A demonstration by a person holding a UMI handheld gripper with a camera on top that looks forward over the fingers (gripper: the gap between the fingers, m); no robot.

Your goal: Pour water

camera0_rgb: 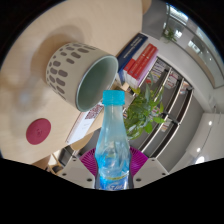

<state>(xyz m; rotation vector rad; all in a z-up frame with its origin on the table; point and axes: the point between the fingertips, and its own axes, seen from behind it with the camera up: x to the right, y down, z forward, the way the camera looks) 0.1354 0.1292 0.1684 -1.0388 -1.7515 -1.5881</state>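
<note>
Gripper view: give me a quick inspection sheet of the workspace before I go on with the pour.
Surface: pale tabletop, seen strongly tilted.
Job's things: water bottle with blue cap, clear, held between the fingers; grey patterned cup, its mouth facing the camera, just beyond the cap.
Clutter: round red coaster; red and white box; green plant.
Grippers: gripper shut on the bottle, pink pads at both sides.
Cables: nothing seen.
Surroundings: shelving behind the plant.
</note>
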